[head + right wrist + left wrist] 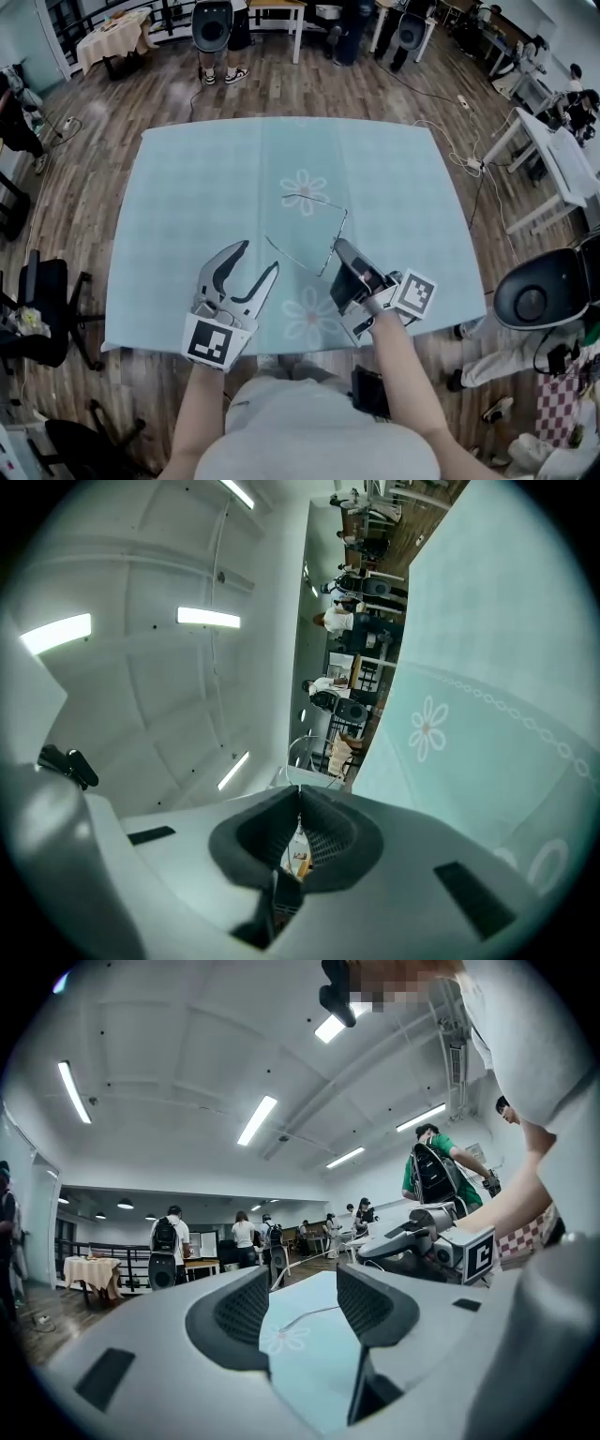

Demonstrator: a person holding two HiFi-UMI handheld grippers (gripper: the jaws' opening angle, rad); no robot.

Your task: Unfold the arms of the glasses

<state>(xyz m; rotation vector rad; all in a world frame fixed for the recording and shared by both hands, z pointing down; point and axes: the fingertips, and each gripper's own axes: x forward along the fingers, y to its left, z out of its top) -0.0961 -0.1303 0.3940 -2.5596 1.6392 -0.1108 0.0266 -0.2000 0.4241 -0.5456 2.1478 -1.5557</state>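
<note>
Beside the spread left gripper, the right gripper pinches one arm of the glasses, apparently to steady them for unfolding the other arm.

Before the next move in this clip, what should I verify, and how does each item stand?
1. Grip: right gripper shut on the glasses: ok.
2. Free tool: left gripper jaws apart, nothing between them: ok.
3. Aim: glasses wire shows ahead through the left gripper's gap: ok.
4. Both arms unfolded: cannot tell, wire too thin.
5. Surface: tablecloth flat under the glasses: ok.
</note>
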